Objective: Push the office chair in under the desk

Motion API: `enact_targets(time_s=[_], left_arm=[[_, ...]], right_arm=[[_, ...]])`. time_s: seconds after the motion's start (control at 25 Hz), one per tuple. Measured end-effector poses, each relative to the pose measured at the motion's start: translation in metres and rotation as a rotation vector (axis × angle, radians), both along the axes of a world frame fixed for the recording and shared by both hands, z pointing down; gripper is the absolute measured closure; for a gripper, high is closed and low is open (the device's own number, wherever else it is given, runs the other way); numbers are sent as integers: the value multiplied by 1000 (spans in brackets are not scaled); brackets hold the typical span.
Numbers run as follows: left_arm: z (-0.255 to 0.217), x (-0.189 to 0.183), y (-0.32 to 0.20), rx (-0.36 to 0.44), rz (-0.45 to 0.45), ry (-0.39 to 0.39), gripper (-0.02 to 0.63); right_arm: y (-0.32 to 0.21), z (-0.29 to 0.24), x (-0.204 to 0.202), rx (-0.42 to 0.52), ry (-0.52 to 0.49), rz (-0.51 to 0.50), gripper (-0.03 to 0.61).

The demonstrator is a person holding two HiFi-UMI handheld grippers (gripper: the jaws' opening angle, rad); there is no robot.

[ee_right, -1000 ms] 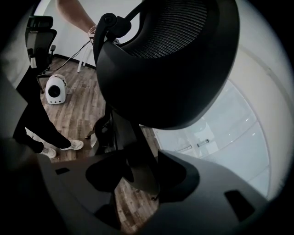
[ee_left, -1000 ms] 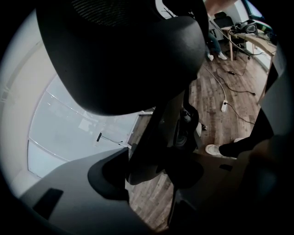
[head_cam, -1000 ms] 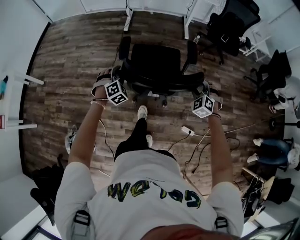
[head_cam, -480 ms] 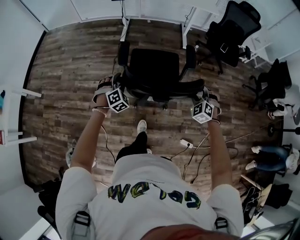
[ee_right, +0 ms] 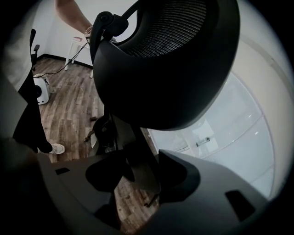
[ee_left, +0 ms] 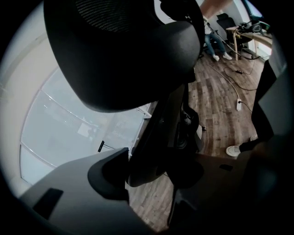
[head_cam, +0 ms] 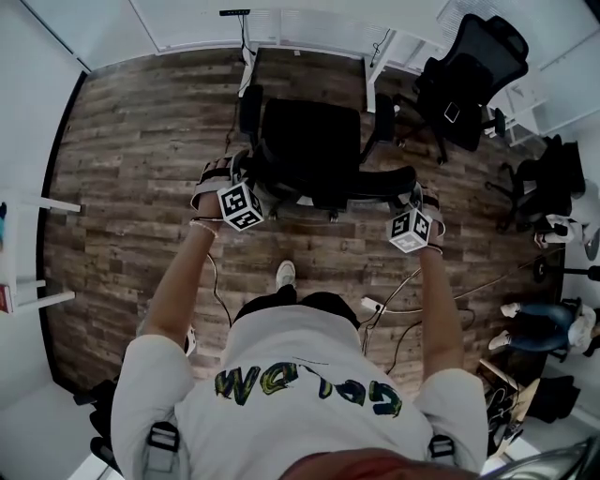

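A black office chair (head_cam: pixel 309 141) stands on the wood floor, its seat facing the white desk (head_cam: pixel 309 26) at the top of the head view. I stand behind its curved backrest, one gripper at each end. My left gripper (head_cam: pixel 236 176) is closed on the backrest's left frame strut (ee_left: pixel 156 137), which runs between its jaws. At the other end, my right gripper (head_cam: pixel 413 195) is closed on the right strut (ee_right: pixel 138 160). The mesh backrest (ee_left: pixel 124 50) (ee_right: pixel 170 59) fills the top of both gripper views. In the gripper views the midpoints are left gripper (ee_left: pixel 151 170) and right gripper (ee_right: pixel 142 173).
A second black office chair (head_cam: pixel 469 75) stands at the desk's right end, with more chairs (head_cam: pixel 544 178) along the right. A power strip and cables (head_cam: pixel 373 305) lie on the floor behind the chair. A seated person's legs (head_cam: pixel 539 323) are at the right. White table legs (head_cam: pixel 42 206) are at the left.
The chair and both grippers have moved up the view towards the desk, and the person has stepped forward after them. Neither grip has changed.
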State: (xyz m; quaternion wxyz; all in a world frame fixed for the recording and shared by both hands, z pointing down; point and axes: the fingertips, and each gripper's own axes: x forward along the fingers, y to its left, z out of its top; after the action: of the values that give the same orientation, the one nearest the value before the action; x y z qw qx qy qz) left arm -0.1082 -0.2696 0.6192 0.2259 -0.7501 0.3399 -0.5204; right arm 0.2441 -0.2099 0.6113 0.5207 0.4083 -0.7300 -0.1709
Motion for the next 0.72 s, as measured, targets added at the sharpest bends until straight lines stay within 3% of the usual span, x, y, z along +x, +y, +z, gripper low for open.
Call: enact_targets(time_s=[0.72], left_arm=[[2, 3, -151, -2, 3, -17, 373]], right_arm=[[-142, 0, 2, 10, -7, 20, 353]])
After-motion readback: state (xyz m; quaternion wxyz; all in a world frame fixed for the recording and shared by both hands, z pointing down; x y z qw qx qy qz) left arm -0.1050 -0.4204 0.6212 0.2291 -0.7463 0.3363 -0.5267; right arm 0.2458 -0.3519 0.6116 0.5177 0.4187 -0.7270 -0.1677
